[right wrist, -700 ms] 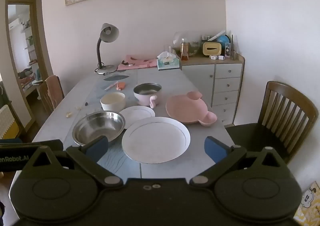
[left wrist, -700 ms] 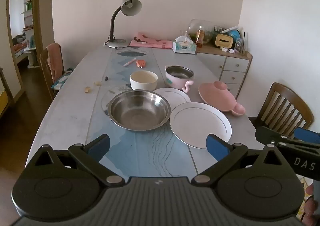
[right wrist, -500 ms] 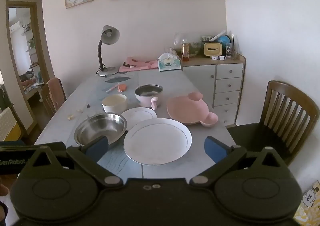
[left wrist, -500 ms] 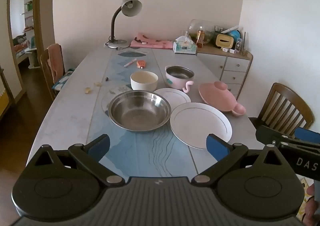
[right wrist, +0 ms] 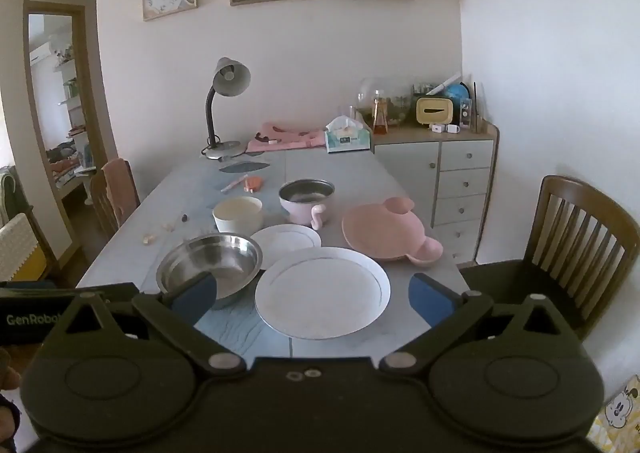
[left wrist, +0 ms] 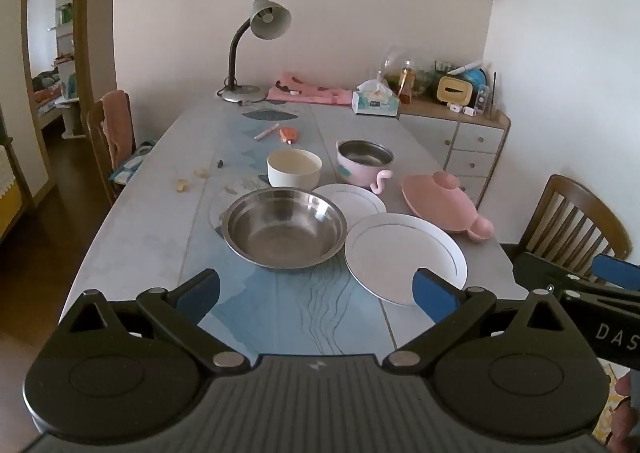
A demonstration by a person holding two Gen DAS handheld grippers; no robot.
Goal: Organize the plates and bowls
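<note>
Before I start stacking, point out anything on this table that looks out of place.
Nothing is spilled or broken. The oddments are small scraps lying loose on the table left of the cream bowl, and the large white plate sits close to the near right edge.

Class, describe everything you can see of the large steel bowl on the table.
The steel bowl is wide, round and shiny, metal by its look, with a thin rolled rim and a flat bottom. It stands upright and empty near the table's front, on the blue patterned strip. A small white plate lies just behind its right rim, a large white plate to its right, a cream bowl behind. Whether any touch it is unclear. Neither gripper touches it.
</note>
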